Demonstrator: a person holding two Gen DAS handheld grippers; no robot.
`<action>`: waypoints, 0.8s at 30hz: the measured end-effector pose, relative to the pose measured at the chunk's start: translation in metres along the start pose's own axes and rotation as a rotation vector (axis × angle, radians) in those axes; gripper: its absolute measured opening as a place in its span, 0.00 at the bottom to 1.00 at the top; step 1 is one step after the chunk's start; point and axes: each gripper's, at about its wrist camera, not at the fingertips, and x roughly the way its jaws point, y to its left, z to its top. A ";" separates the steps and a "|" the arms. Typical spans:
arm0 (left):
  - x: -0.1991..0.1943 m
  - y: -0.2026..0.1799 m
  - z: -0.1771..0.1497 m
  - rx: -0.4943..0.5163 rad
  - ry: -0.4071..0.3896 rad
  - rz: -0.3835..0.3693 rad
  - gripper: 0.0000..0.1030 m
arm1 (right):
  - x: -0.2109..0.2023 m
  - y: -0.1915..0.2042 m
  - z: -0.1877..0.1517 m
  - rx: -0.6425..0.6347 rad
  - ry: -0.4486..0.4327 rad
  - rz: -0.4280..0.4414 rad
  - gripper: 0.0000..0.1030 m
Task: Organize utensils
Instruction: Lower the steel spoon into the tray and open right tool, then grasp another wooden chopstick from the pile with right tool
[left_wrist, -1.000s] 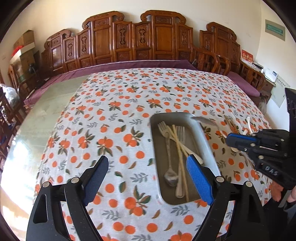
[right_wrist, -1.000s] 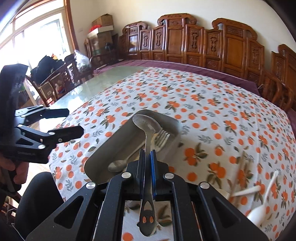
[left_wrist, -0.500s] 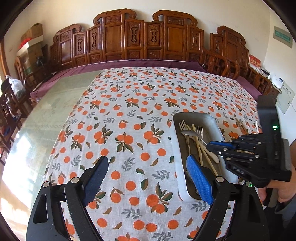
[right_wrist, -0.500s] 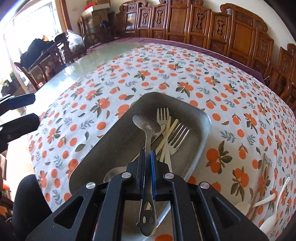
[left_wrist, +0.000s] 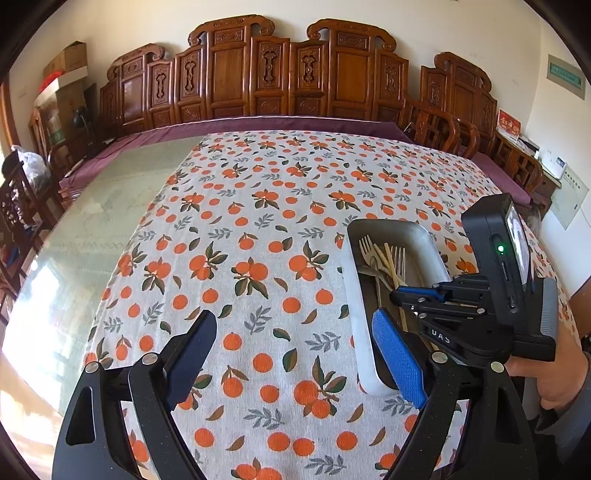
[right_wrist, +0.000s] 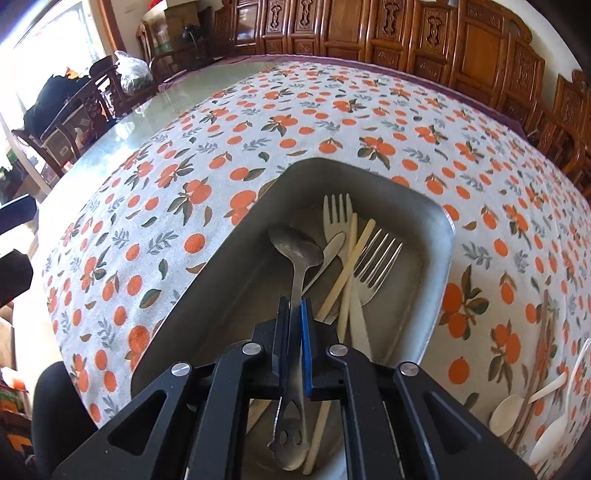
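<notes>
holding the spoon (right_wrist: 295, 254) pinched in my right gripper (right_wrist: 293, 314) above the tray (right_wrist: 221, 266), i'd lower it flat beside the forks (right_wrist: 373, 258) before letting go, left gripper (left_wrist: 295, 350) spread wide left of the tray.

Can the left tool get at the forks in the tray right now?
Probably not cleanly. The left tool is open and empty, but the right tool, shut on a spoon, hangs over the tray above the forks.

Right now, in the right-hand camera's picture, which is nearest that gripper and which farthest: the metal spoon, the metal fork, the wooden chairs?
1. Metal spoon: clamped in the right gripper.
2. Metal fork: in the tray, slightly right.
3. Wooden chairs: behind the table's far edge.
</notes>
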 end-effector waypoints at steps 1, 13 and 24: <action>0.000 0.000 0.000 0.001 -0.001 0.001 0.80 | 0.000 0.000 -0.001 0.008 0.002 0.008 0.08; -0.008 -0.011 -0.001 0.015 -0.009 -0.006 0.80 | -0.021 0.001 -0.010 0.014 -0.043 0.087 0.11; -0.012 -0.056 -0.005 0.058 -0.022 -0.063 0.80 | -0.103 -0.053 -0.048 0.022 -0.182 0.015 0.11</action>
